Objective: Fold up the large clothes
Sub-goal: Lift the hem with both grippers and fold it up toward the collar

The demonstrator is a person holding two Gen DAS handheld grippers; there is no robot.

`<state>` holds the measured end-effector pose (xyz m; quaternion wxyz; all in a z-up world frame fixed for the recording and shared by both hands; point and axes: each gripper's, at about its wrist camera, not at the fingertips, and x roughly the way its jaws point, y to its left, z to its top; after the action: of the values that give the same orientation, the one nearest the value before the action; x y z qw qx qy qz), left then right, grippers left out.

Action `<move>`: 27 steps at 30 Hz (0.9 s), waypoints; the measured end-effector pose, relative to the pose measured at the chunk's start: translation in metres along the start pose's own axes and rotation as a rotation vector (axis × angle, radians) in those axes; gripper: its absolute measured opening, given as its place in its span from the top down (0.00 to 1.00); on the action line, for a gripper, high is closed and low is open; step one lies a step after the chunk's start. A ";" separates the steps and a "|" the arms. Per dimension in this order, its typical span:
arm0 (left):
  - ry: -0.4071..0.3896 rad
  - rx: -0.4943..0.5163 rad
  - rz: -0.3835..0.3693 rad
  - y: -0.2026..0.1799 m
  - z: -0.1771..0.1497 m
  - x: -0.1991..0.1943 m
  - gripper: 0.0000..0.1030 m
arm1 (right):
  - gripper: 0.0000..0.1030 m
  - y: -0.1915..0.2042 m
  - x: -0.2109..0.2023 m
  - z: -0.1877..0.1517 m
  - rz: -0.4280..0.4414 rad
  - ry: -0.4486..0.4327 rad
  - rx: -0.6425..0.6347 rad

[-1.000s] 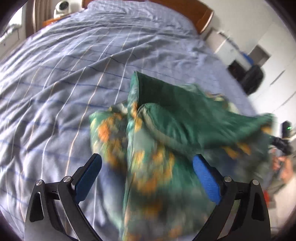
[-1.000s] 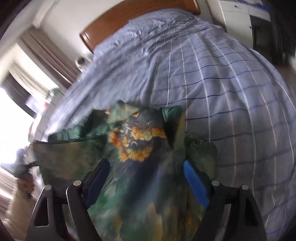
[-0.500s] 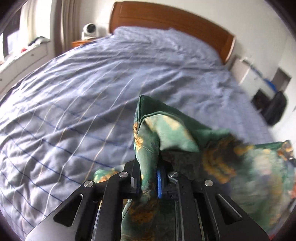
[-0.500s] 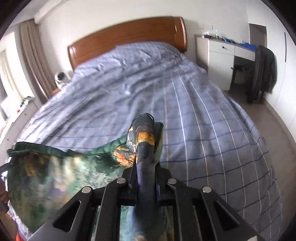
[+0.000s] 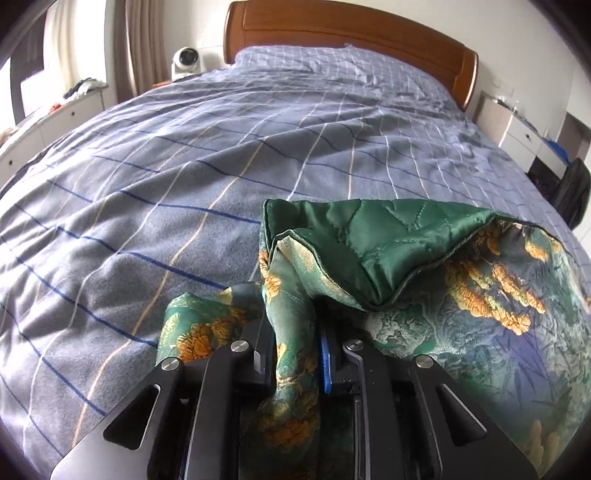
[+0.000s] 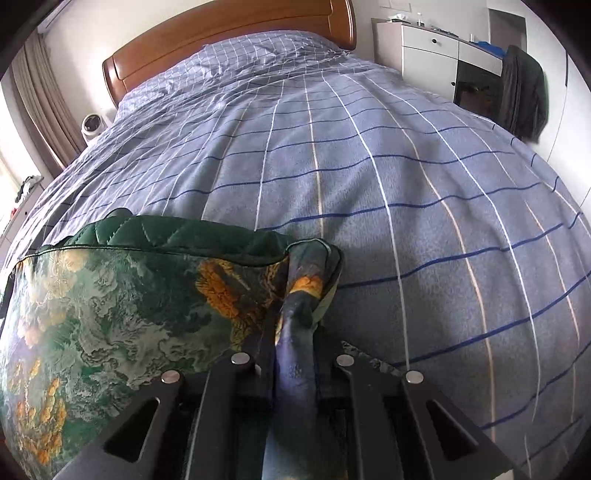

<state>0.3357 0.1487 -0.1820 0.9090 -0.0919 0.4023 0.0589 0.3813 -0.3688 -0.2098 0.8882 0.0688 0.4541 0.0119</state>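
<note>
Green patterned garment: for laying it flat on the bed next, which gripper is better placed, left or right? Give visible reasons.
Neither clearly. The left gripper and right gripper each clamp a bunched end of the green garment, spanning it above the bedspread; both should probably lower together.

A home bedroom: a wide bed [image 5: 229, 155] under a blue checked cover; a wooden headboard [image 5: 351, 29] behind it; brown curtains [image 6: 44, 96]; white drawers [image 6: 428, 55] beside the wall.

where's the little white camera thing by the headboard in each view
Left wrist: white camera sits top left, just left of the wooden headboard.
Right wrist: it sits at the left edge, below the headboard's left end.
Shared landmark: the headboard.
</note>
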 end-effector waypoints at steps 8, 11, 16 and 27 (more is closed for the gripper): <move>0.022 -0.026 -0.007 0.003 0.020 -0.031 0.32 | 0.78 -0.004 -0.017 0.010 0.036 0.005 0.027; -0.056 0.001 -0.040 -0.003 0.030 -0.067 0.19 | 0.53 -0.011 -0.054 0.019 0.058 -0.060 0.037; -0.033 0.129 -0.098 -0.044 0.057 -0.071 0.12 | 0.53 0.012 -0.111 0.029 0.090 -0.187 -0.078; 0.104 -0.085 -0.066 -0.005 0.049 0.033 0.10 | 0.53 0.014 -0.022 -0.001 0.222 -0.005 -0.021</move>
<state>0.3940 0.1550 -0.1730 0.8835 -0.1467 0.4429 0.0409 0.3680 -0.3565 -0.1904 0.8832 0.1092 0.4415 0.1146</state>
